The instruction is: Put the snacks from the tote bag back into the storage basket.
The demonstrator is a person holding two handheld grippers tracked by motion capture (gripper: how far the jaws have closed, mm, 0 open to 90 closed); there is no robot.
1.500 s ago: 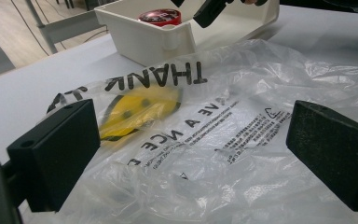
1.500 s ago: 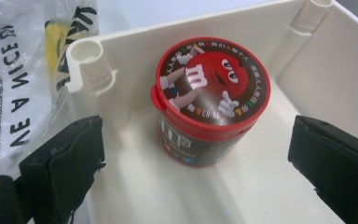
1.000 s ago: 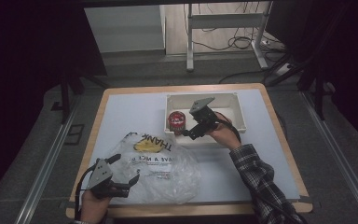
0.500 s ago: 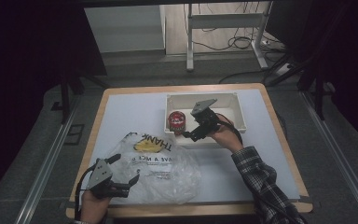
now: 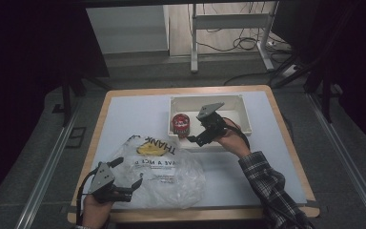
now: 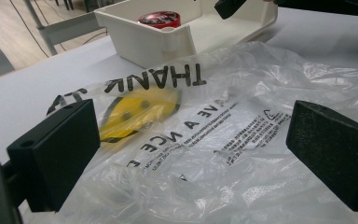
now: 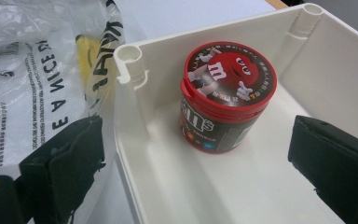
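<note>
Right then, my right claw point(image 5: 198, 139) hung spread wide at the near left corner of the shallow white plastic bin point(image 5: 240, 106), one black pad outside its wall and the other over its floor. Inside the bin, at its left end, stood the short round candy tub with the glossy red lid point(image 7: 227, 101), upright and untouched. My left claw point(image 5: 134, 187) was spread too, gripping nothing, low over the near left edge of the crinkled clear plastic bag printed with black lettering and a yellow face point(image 5: 164, 167), which lay limp on the pale grey desk point(image 5: 124, 114) just in front of the bin.

I judged the risks plain enough. With one pad still outside the bin wall, closing would have pinched the wall rather than the tub. The tub looked smooth, hard and cylindrical, so an off-centre squeeze might have let it spin out or tip. The bag film was thin, slippery and heaped in soft folds, so my left claw could have caught one layer only and left the mouth closed.
</note>
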